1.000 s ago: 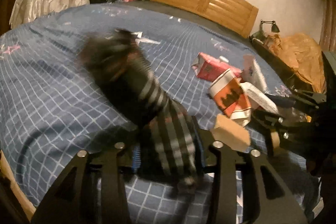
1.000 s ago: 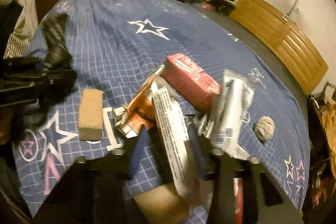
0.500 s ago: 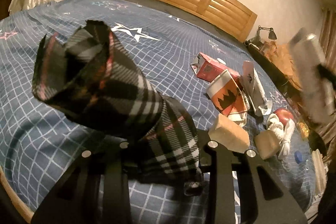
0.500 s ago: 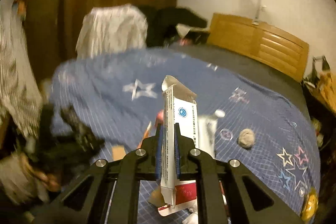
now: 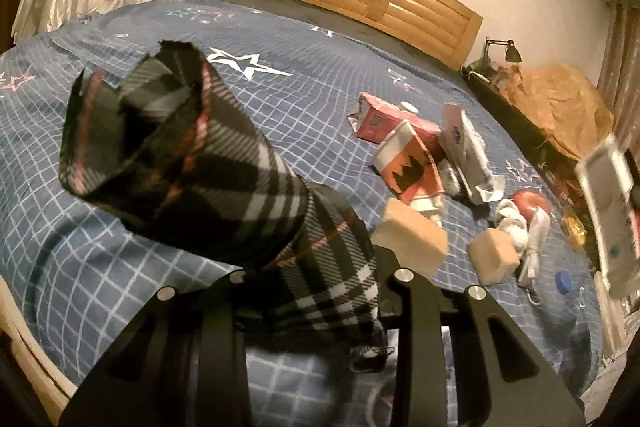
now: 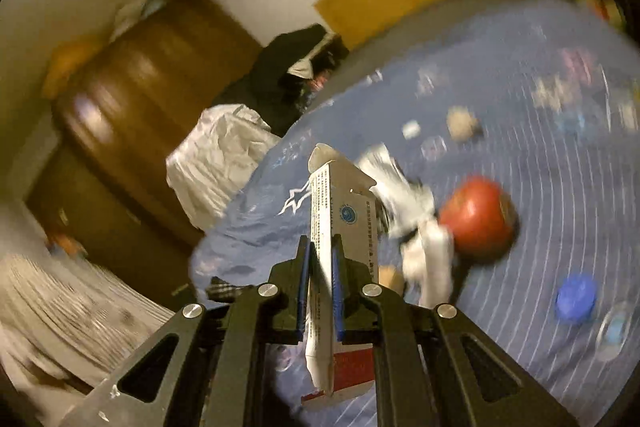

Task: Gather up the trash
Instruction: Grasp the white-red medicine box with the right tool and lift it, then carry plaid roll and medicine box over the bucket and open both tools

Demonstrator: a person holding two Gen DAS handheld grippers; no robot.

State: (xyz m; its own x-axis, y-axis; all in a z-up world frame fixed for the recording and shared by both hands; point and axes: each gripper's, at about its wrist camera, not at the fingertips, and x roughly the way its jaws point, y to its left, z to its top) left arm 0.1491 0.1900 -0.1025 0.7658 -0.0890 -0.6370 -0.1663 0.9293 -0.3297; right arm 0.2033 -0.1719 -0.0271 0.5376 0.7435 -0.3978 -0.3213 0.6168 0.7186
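While R gripper (image 6: pixel 320 263) pinching carton (image 6: pixel 344 219).

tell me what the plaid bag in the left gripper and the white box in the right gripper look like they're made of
Plaid bag: soft woven or fleece-like cloth, matte; it slumps, and its open mouth has a ragged edge. White box, clamped in the right gripper: thin printed cardboard, fairly smooth, with crisp folded edges and an end flap. The left gripper pinches the fabric.

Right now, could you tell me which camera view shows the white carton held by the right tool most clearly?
The right wrist view: the white carton stands sharp and centred, clamped between the right tool, with printed text and a blue round logo visible. The left wrist view shows the same carton only at its right edge, blurred.
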